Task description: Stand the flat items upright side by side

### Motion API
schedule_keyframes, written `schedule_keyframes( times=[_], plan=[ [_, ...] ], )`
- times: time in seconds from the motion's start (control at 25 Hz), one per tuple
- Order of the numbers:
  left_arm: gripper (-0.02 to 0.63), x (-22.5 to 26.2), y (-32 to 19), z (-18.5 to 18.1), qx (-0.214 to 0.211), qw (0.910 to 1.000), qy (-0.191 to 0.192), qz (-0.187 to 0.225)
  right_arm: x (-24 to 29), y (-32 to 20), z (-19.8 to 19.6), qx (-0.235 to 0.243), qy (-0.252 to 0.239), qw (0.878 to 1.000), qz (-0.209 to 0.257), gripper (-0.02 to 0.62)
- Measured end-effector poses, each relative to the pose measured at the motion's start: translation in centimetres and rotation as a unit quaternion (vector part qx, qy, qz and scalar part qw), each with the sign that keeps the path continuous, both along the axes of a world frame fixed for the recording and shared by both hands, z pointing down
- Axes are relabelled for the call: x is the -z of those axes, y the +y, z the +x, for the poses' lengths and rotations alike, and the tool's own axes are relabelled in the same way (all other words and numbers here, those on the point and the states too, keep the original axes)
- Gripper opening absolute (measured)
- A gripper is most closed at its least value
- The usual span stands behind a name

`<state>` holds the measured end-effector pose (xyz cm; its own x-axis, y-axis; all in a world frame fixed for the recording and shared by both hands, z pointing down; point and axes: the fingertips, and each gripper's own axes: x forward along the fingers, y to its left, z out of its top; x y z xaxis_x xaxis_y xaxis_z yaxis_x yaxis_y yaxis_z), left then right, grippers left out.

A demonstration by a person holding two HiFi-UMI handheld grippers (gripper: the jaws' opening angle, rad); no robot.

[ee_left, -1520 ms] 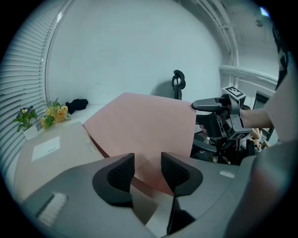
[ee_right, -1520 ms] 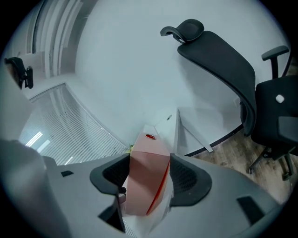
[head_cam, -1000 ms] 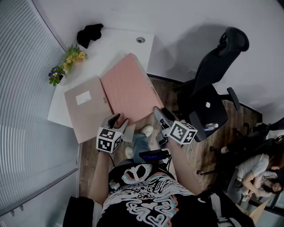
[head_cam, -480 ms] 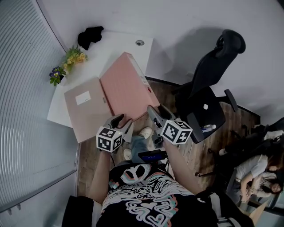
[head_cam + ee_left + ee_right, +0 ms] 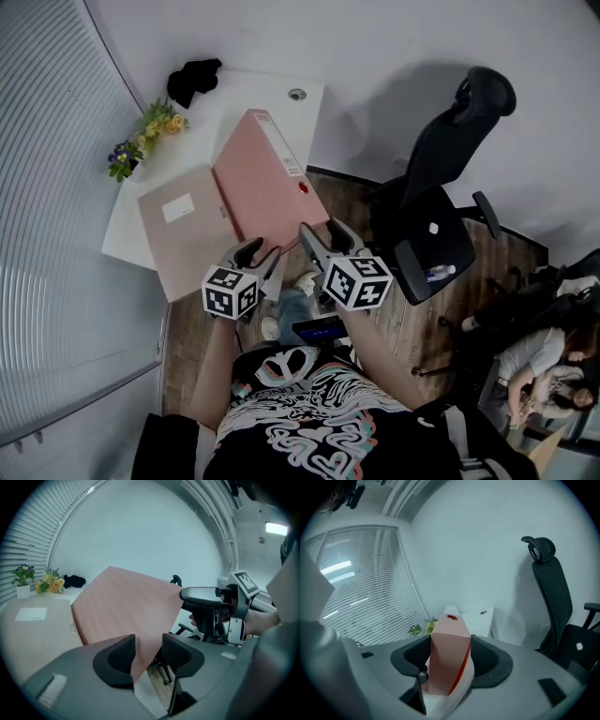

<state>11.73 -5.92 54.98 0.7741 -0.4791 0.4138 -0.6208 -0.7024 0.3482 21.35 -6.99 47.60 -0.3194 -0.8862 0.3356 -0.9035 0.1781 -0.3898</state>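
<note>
A pink binder (image 5: 265, 183) is tilted up off the white table (image 5: 246, 92), its labelled spine with a red finger hole facing right. My right gripper (image 5: 322, 232) is shut on the near end of that spine (image 5: 449, 660), which fills the gap between its jaws. My left gripper (image 5: 255, 251) is shut on the pink binder's near corner (image 5: 123, 607), beside the right gripper (image 5: 220, 612). A beige binder (image 5: 183, 234) with a white label lies flat to the left, touching the pink one (image 5: 33, 630).
Flowers (image 5: 150, 131) stand at the table's left edge and a black bundle (image 5: 192, 77) lies at its far corner. A black office chair (image 5: 441, 216) stands on the wooden floor to the right. People sit at the lower right (image 5: 544, 370).
The right gripper has moved left and up and rolled. The pink binder has tipped up, so its spine now shows. The left gripper has hardly shifted.
</note>
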Motion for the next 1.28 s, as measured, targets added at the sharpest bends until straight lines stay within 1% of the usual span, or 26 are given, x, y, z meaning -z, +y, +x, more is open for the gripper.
schedule_keyframes(
  times=[0.16, 0.4, 0.68, 0.92, 1.08, 1.28],
  plan=[
    [0.181, 0.0, -0.2, -0.5, 0.007, 0.9999, 0.007, -0.003, 0.4, -0.1, -1.0, 0.005, 0.025, 1.000, 0.005, 0.265],
    [0.181, 0.3, -0.6, -1.0, 0.018, 0.9996, 0.021, -0.010, 0.9, -0.3, -2.1, 0.011, 0.049, 0.999, 0.010, 0.264],
    [0.166, 0.4, -0.8, -1.4, 0.021, 0.9993, 0.028, -0.013, 1.7, -0.4, -3.6, 0.026, 0.085, 0.996, 0.023, 0.262],
    [0.158, 0.5, -1.0, -2.3, 0.029, 0.9989, 0.034, -0.014, 2.1, -0.5, -5.0, 0.038, 0.099, 0.994, 0.033, 0.258],
    [0.156, 0.9, -1.1, -2.6, 0.040, 0.9980, 0.046, -0.014, 2.4, -0.4, -5.8, 0.047, 0.107, 0.992, 0.037, 0.256],
    [0.156, 0.9, -1.0, -3.2, 0.049, 0.9975, 0.047, -0.015, 2.6, 0.0, -7.0, 0.065, 0.124, 0.989, 0.044, 0.252]
  ],
)
